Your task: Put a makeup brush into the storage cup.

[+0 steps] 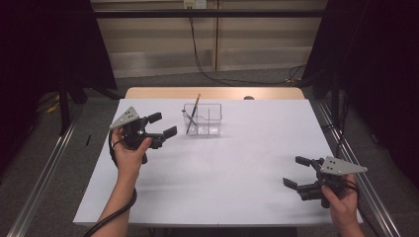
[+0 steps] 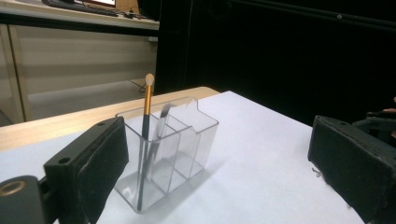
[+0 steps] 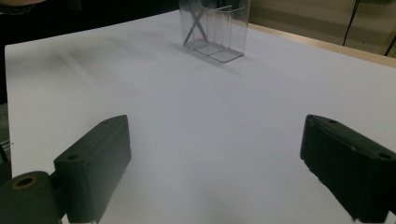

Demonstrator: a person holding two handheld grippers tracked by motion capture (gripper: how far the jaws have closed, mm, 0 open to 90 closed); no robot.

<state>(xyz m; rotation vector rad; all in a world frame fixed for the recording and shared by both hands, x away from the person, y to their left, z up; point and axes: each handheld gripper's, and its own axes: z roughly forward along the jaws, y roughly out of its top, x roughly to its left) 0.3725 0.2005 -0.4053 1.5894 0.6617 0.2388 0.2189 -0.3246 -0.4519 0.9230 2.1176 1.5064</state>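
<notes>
A clear plastic organiser (image 1: 203, 120) with three compartments stands at the back middle of the white table (image 1: 222, 168). Its left compartment holds two makeup brushes: one with a gold ferrule (image 2: 147, 100) and one with a silver ferrule (image 2: 163, 119), crossed in the right gripper view (image 3: 195, 29). My left gripper (image 1: 162, 124) hovers open just left of the organiser (image 2: 168, 149), nothing between its jaws. My right gripper (image 1: 296, 171) is open near the front right corner, aimed across the table toward the organiser (image 3: 215, 30), and empty.
A wooden strip (image 1: 215, 93) of table top shows behind the white sheet. Black curtains hang at both sides. A cable (image 1: 207, 69) runs down the back wall to the floor. Metal rails (image 1: 44, 173) flank the table.
</notes>
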